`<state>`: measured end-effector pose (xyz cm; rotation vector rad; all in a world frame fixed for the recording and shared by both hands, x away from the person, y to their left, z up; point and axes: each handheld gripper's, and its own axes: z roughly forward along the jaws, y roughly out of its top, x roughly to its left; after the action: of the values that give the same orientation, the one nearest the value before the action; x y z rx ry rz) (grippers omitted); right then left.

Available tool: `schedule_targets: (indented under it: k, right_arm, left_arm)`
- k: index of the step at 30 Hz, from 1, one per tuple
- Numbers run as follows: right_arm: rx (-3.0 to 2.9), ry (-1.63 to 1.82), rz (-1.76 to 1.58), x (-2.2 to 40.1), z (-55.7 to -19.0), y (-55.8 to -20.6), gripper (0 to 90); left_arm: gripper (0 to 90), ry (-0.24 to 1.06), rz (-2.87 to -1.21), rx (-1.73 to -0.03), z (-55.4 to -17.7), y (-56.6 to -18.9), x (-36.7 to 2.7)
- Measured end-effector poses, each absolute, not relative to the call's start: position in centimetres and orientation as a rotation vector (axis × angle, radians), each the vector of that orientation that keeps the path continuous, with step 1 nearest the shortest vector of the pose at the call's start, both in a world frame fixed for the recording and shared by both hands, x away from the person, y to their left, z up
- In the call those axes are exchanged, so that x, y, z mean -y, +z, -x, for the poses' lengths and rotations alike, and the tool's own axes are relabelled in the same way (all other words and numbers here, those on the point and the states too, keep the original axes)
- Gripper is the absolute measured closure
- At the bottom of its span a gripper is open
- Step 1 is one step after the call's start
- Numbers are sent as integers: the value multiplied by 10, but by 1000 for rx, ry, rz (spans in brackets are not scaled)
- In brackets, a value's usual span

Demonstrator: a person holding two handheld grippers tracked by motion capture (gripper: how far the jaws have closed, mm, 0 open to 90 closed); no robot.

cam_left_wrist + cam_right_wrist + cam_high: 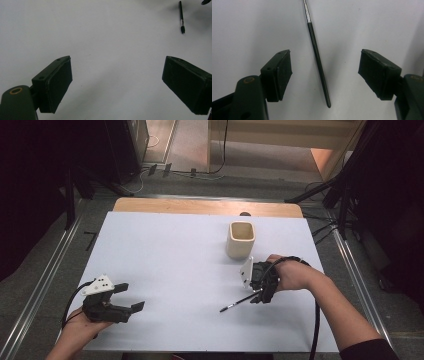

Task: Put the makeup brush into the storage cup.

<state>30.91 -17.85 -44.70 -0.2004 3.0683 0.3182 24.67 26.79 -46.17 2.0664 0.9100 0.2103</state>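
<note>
Straddling the thin black brush [318, 60] with spread jaws, the right tool [324, 75] touches nothing; left tool [117, 85] spread too.

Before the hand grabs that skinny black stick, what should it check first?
1. The thin brush lies between the right gripper jaws: ok.
2. Pads touching the brush: not yet, there is a gap on both sides, so no grip: not ok.
3. Brush lies flat on the white table: ok.
4. The cream cup stands upright and apart from the brush: ok.
5. Left gripper is open, holds nothing and sits far from the brush: ok.
6. Whether the pads will meet the thin brush squarely: cannot tell.
</note>
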Motion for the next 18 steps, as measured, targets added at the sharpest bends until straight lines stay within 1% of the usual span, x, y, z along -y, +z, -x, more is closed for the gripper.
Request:
schedule_targets:
  k: [13,17,18]
  right_arm:
    - [-3095,293,211,174,-310,-459,320]
    - [-3102,257,237,172,-311,-464,372]
    - [-3102,257,237,172,-311,-464,372]
  left_arm:
    - [94,203,-2086,-918,-247,-463,-268]
    - [94,204,-2084,-917,-247,-463,-268]
    - [94,203,-2084,-916,-247,-463,-268]
